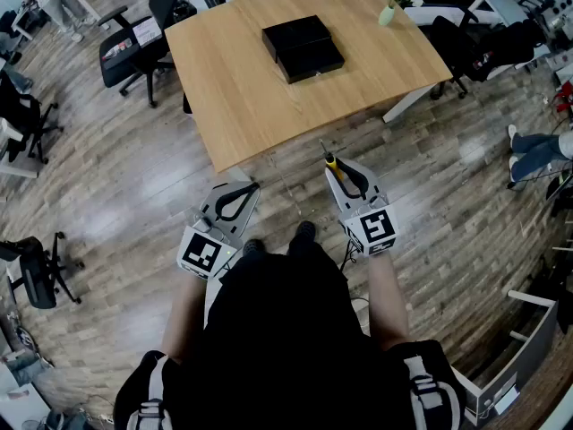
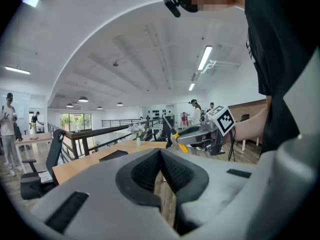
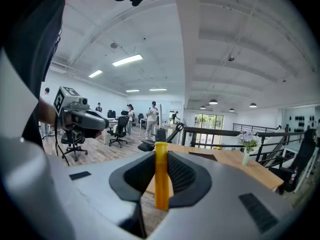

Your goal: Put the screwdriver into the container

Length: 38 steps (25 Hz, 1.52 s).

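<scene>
A black, flat container (image 1: 303, 47) lies on the wooden table (image 1: 242, 106), well ahead of both grippers. My right gripper (image 1: 333, 164) is held over the floor just short of the table's front edge. It is shut on the screwdriver (image 1: 329, 160), whose yellow handle (image 3: 161, 174) stands upright between the pads with the shaft pointing toward the table. My left gripper (image 1: 251, 186) hangs beside it, a little lower left, shut with nothing in it (image 2: 160, 154). The left gripper view shows the right gripper (image 2: 200, 134) and the container (image 2: 112, 155).
A small vase of flowers (image 1: 387, 12) stands at the table's far right corner. Office chairs (image 1: 134, 43) flank the table on the left, and another chair (image 1: 466, 47) on the right. A seated person's legs (image 1: 537, 150) are at the right edge. A railing (image 3: 225, 134) runs behind the table.
</scene>
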Tool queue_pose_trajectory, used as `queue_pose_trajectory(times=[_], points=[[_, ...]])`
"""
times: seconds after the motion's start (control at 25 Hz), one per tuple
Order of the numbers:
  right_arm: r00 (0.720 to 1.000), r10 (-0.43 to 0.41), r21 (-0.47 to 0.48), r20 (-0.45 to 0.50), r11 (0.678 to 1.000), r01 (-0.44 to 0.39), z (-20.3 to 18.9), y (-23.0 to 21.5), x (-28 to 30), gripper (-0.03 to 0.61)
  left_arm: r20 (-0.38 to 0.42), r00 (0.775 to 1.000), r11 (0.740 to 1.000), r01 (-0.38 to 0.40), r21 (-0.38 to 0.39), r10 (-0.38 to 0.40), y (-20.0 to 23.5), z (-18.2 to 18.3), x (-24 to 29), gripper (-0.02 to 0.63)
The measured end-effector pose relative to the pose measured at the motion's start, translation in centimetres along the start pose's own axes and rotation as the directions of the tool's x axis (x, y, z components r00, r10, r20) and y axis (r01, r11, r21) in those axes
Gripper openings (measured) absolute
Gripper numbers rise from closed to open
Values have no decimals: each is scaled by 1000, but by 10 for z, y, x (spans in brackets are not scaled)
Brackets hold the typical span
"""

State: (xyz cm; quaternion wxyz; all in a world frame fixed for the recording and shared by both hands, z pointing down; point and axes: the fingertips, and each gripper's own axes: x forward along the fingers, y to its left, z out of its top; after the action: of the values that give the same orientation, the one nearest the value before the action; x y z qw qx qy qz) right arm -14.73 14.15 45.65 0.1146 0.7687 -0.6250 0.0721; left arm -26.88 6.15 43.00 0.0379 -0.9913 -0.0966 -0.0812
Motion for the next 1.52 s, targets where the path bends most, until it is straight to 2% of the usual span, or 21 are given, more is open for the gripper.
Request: queue_pose_trajectory(times=[0.12, 0.28, 0.44, 0.68, 1.04, 1.52], points=[[999, -17, -37, -29, 999, 16, 1, 37, 5, 86, -7, 1000, 999, -8, -45, 8, 19, -16, -40, 23], [998, -43, -39, -43, 998, 41, 4, 78, 3, 86, -50, 999, 997, -4, -76, 0, 31, -35, -85, 23], [996, -73, -34, -49, 997, 72, 3, 107, 3, 86, -34, 999, 996, 28, -83, -30, 44, -41, -103, 22], [996, -76, 32, -39, 997, 77, 0, 133, -1, 86, -26, 996, 995, 84, -58, -86, 45, -38, -111, 23], [993, -108, 26, -43, 994, 109, -2, 115, -8, 86, -32, 994, 994, 98, -48, -100, 37, -32, -100, 23], [996, -77, -8, -50, 997, 76, -8, 63, -6, 86, -42, 999, 999, 1, -34, -2, 48, -9, -64, 23]])
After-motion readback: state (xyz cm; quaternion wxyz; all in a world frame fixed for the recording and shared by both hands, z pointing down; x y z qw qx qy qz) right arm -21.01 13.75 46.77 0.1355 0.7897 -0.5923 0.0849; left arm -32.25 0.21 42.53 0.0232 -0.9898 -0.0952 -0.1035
